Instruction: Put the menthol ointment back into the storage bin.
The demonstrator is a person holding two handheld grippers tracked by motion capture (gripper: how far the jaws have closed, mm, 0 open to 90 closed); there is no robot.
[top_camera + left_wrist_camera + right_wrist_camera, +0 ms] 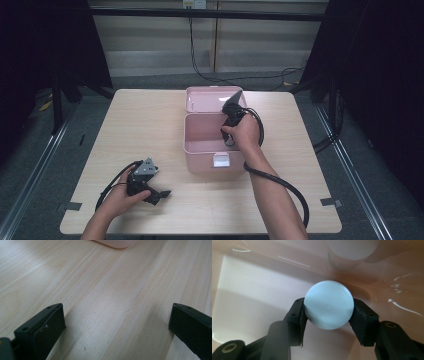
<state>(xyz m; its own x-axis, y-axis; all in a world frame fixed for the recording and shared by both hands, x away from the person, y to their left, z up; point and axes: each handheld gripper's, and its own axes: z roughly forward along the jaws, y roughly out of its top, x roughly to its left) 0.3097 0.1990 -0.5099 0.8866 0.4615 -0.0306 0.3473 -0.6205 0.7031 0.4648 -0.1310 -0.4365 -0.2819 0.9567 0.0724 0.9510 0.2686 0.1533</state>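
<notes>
A pink box (186, 135) stands open in the middle of the table, its lid (200, 100) leaning back. My right gripper (229, 131) reaches down into it. Seen from the right gripper view, my right gripper (328, 307) is shut on a white round-topped container (328, 303), one pad pressing each side, above the box's pale floor (249, 290). A second white-topped container (352, 250) stands just beyond it in the box. My left gripper (159, 194) rests on the table at the front left. Its jaws (117, 315) are open, with only bare wood between them.
The light wooden table (135, 130) has open room left of the box and along its front edge. A corner of the pink box (117, 243) lies ahead of the left gripper. Black cables (280, 185) trail from both grippers. Dark stands flank the table.
</notes>
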